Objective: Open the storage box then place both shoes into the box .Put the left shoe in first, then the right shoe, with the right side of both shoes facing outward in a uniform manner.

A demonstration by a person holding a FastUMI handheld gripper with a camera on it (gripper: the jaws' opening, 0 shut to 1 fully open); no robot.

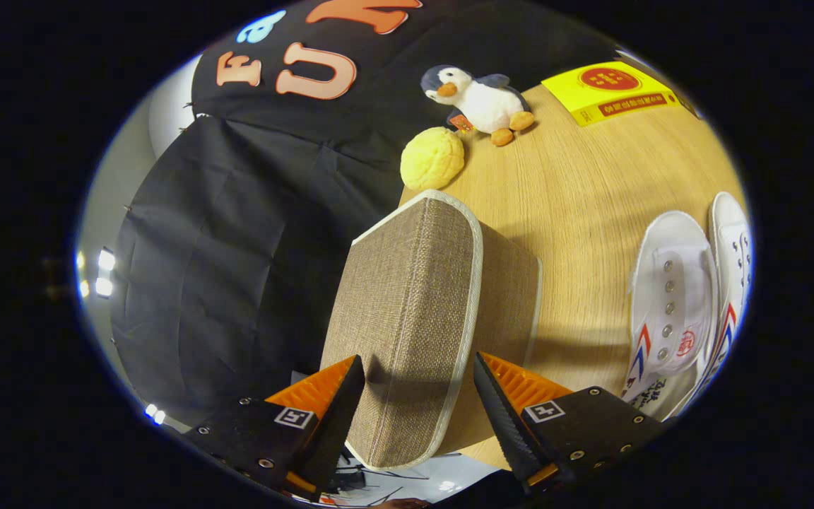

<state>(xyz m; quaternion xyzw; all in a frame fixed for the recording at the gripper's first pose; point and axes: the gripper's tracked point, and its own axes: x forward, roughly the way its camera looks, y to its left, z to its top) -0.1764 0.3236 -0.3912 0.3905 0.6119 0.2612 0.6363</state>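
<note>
A: Filling the centre, the table point(591, 205) carries the storage box point(414, 297) at its left edge, lid shut.
B: And the gripper point(417, 385)?
A: Bottom centre, fingers spread either side of the box's near end, apparently not pressing it.
B: The shoes point(689, 304)?
A: Far right. A penguin toy point(481, 99), a yellow ball point(432, 157) at top.

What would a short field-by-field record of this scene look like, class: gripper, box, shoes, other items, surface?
hand-held gripper: fingers open, one on each side of the box's near end, no firm press visible
storage box: woven beige fabric with pale trim, lid closed, on the table
shoes: white pair side by side, beside the box, outside it
toy penguin: beyond the box
yellow ball: next to the penguin
yellow packet: at the table's far side
table: light wood
</note>
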